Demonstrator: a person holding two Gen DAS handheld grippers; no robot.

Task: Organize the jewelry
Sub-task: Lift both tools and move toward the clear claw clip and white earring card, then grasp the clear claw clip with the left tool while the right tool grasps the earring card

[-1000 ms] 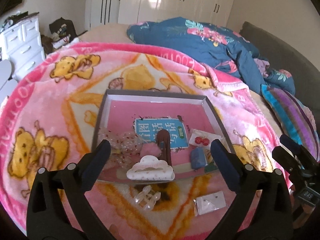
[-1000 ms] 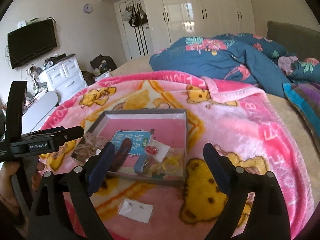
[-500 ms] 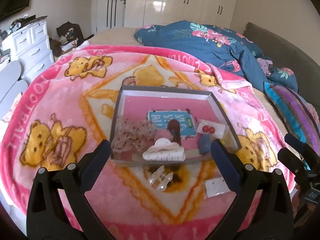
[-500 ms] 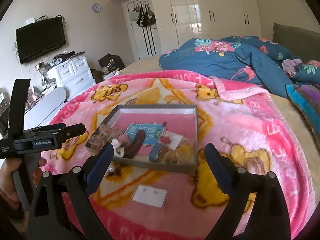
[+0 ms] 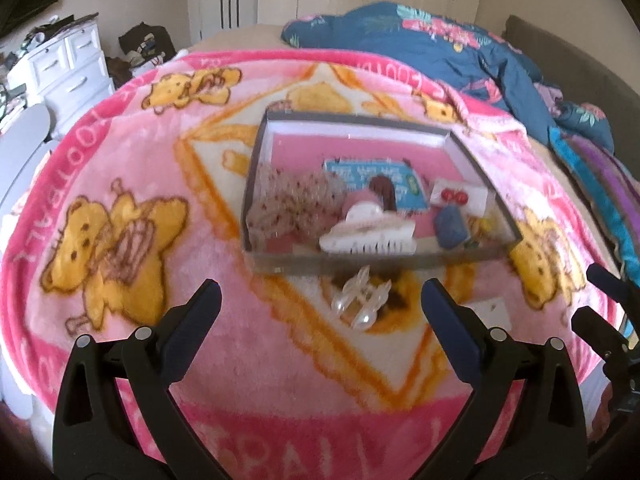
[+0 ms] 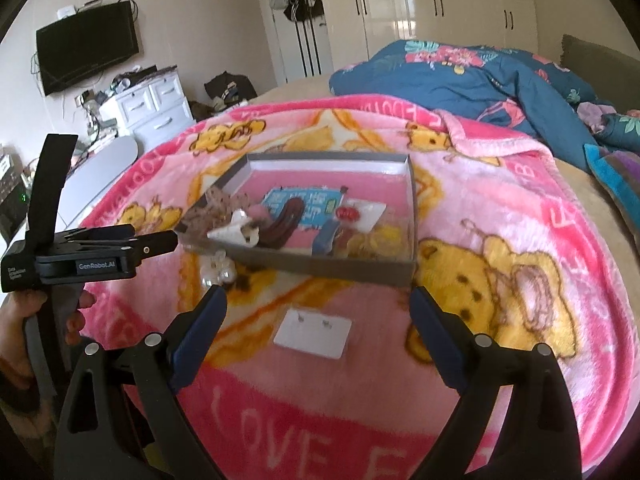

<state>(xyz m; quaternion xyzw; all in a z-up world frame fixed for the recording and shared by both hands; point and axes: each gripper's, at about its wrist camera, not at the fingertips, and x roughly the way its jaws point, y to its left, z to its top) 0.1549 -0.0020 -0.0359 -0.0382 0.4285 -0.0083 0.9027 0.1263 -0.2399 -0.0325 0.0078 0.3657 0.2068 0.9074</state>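
Fingers of left gripper (image 5: 320, 304) and right gripper (image 6: 318, 308) spread wide, empty; clear hair clip (image 5: 360, 300) between the left pair, earring card (image 6: 313, 333) between the right.

Both tongs (image 5: 320, 304) apparently pulled back.

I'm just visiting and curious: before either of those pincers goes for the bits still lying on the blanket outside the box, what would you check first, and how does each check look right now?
1. Left gripper open and empty: ok.
2. Right gripper open and empty: ok.
3. Clear hair claw on the pink blanket, free of the box: ok, just outside its near wall.
4. Earring card lying flat, ahead of the right gripper: ok.
5. Room left in the box: ok, its far half looks bare.
6. White claw clip settled inside: cannot tell; it sits by the near wall.
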